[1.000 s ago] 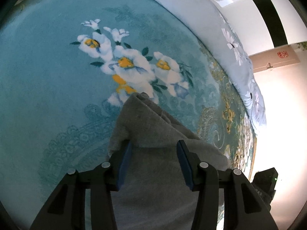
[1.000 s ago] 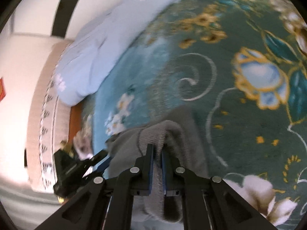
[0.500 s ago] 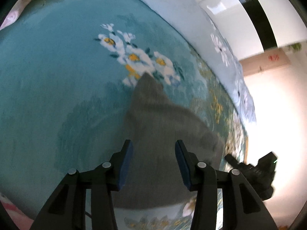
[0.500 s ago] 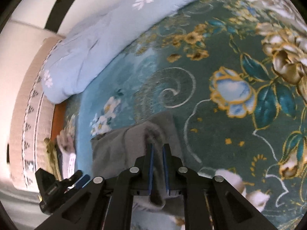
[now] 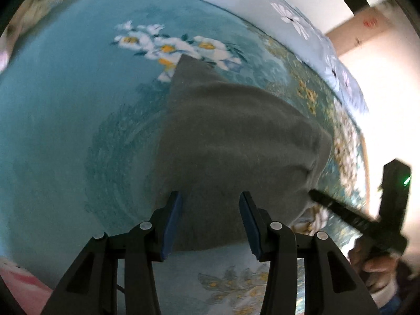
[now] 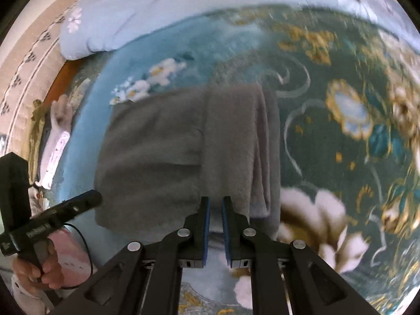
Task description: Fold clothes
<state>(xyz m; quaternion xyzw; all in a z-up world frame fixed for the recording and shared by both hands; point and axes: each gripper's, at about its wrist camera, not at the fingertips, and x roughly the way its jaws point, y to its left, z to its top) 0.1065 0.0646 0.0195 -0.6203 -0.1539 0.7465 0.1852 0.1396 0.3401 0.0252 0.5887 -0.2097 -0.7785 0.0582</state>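
A grey garment (image 5: 231, 136) lies folded on the teal flowered bedspread (image 5: 65, 105). My left gripper (image 5: 210, 210) hovers open over its near edge, with nothing between the blue pads. In the right wrist view the grey garment (image 6: 152, 157) shows a folded strip along its right side. My right gripper (image 6: 215, 210) is shut at that strip's near edge, and the cloth seems pinched there. From the left wrist view the right gripper (image 5: 313, 193) touches the garment's raised right corner. The left gripper (image 6: 97, 195) hangs at the garment's left edge.
A pale blue flowered duvet (image 6: 118, 13) is bunched along the far side of the bedspread (image 6: 328, 157). A beige patterned headboard (image 6: 23, 73) stands at the left. A hand (image 6: 39, 270) holds the left gripper's handle. The view is motion-blurred.
My left gripper has drawn back and up, so more of the garment shows. My right gripper carried the fold across, and the garment now lies wider and flatter.
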